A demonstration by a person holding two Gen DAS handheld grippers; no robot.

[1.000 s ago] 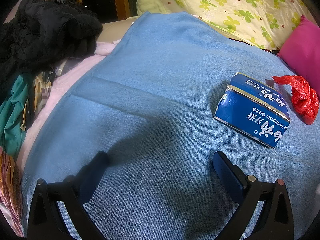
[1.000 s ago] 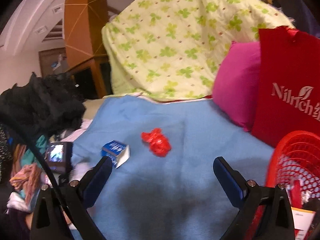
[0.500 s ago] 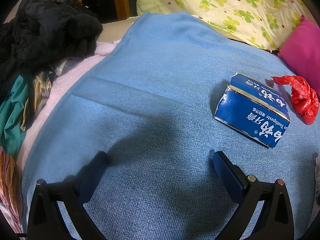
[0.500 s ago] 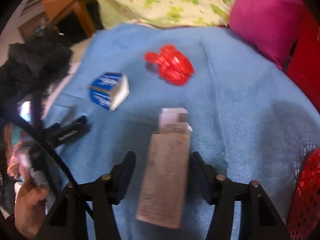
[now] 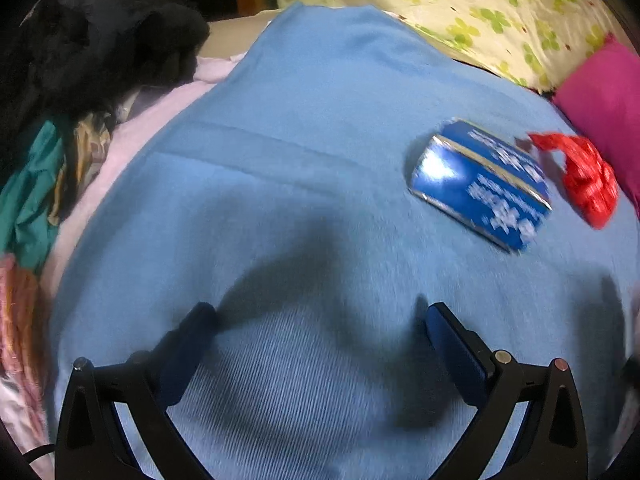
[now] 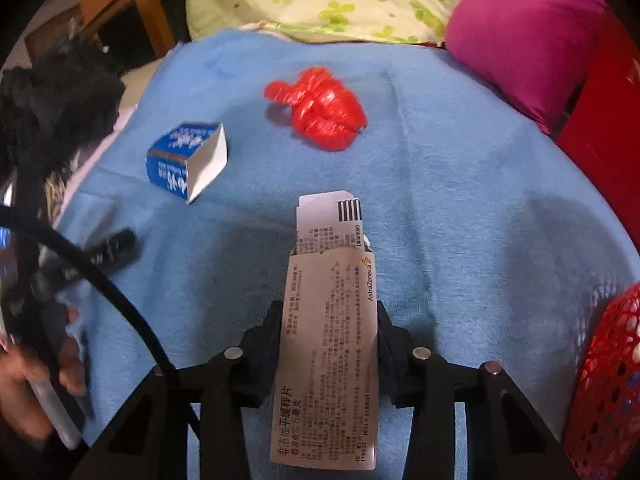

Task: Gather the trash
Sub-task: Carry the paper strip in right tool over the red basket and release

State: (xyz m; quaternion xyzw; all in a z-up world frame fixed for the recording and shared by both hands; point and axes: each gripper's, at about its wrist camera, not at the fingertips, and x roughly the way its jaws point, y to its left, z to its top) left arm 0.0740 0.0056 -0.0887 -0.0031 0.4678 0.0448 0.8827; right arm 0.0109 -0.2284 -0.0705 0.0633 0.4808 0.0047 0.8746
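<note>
Blue carton (image 5: 482, 188) lettering blurred, red basket (image 6: 608, 380) cut by edge, hand (image 6: 28, 380) smeared

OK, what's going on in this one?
A person is clearing trash off a blue blanket. The right gripper has just closed its jaws onto a white medicine box. The left gripper hangs open and empty. A blue toothpaste box and a crumpled red bag lie uncollected; a red basket waits right.

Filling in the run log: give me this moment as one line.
right hand-held gripper: jaws just closing on medicine box | left hand-held gripper: open, empty | toothpaste box, red bag: on blanket
</note>
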